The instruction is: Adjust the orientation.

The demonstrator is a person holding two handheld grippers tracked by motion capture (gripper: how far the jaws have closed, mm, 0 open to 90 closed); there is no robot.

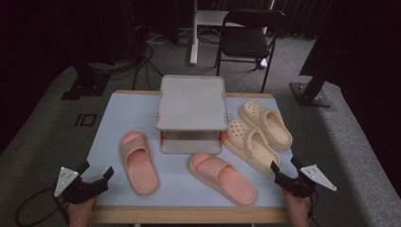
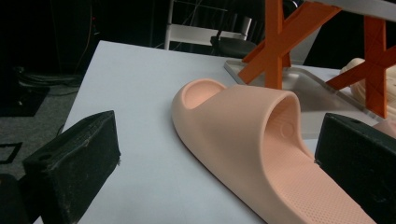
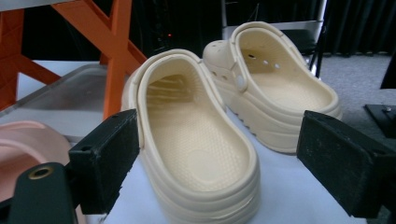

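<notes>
— Fingers first: ours on the left gripper (image 1: pixel 97 178) stand spread wide with nothing between them, low over the near left corner of the tabletop (image 1: pixel 108 123). The left pink slide (image 2: pixel 261 140) lies just ahead, heel end toward us.

— Same on the right gripper (image 1: pixel 283 171): fingers (image 3: pixel 105 158) released, apart, gripping nothing. In the right gripper view the heel of the nearer cream clog (image 3: pixel 201 149) sits in line between them but is not touched.

— So we judge the step in hand to be the approach, each hand going for the shoe before it. The grey two-tier rack (image 1: pixel 191 101) with its orange struts stands mid-tabletop, just behind the shoes, both shelves bare as far as we can see.

— To do it well, we should close across the narrow width. For the clog, one finger inside the heel cup and one outside on the wall looks firmer than spanning the whole sole.

— Agreed. For the slide, we'd take the side edge of the sole, or the strap arch; the foam will give, so squeeze gently.

— Mind the neighbours. The second pink slide (image 1: pixel 222 177) lies angled near the rack's front, and the farther cream clog (image 1: pixel 265 124) sits just beside the nearer one. We should lift straight up before swinging.
</notes>
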